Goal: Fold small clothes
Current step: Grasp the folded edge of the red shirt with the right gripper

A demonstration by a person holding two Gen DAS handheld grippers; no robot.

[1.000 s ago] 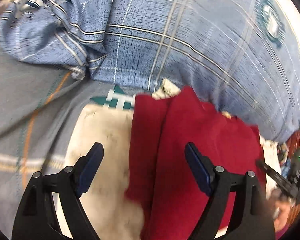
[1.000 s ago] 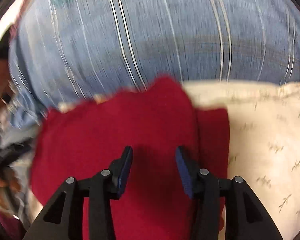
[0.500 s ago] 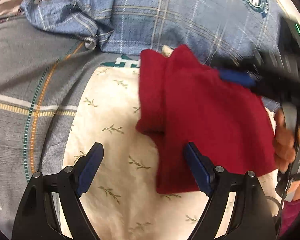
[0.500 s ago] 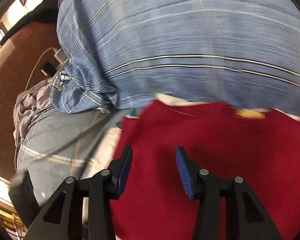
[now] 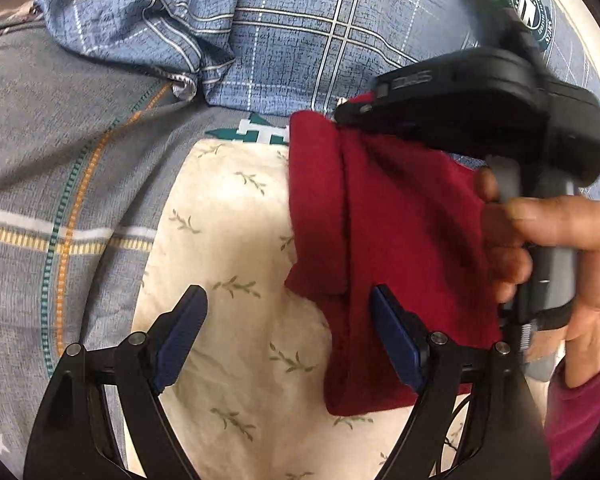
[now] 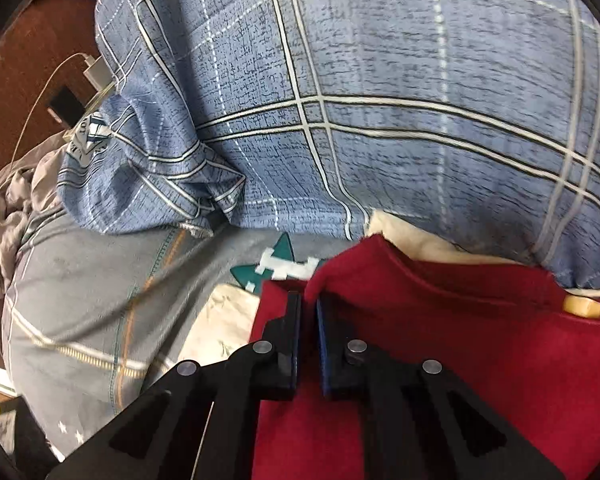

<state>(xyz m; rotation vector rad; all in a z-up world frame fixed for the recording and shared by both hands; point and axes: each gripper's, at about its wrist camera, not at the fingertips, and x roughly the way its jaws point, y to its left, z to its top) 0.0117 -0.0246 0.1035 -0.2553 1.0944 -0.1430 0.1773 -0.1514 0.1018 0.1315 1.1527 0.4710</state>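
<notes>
The red cloth (image 5: 404,248) is soft and dark red, folded so one narrow flap lies along its left side, and it rests on a cream cloth (image 5: 228,240) with little green leaf sprigs, on a bed with a grey sheet (image 5: 60,168) and a blue checked quilt (image 6: 380,120). The right gripper (image 6: 308,308), held in a hand (image 5: 560,248), has its jaws pinched on the far top corner of the red cloth, while the left gripper (image 5: 288,320) has its jaws wide with nothing in them, above the near edge of the red cloth. The round dark green badge (image 5: 528,4) on the quilt has white writing around it, too small to read.
</notes>
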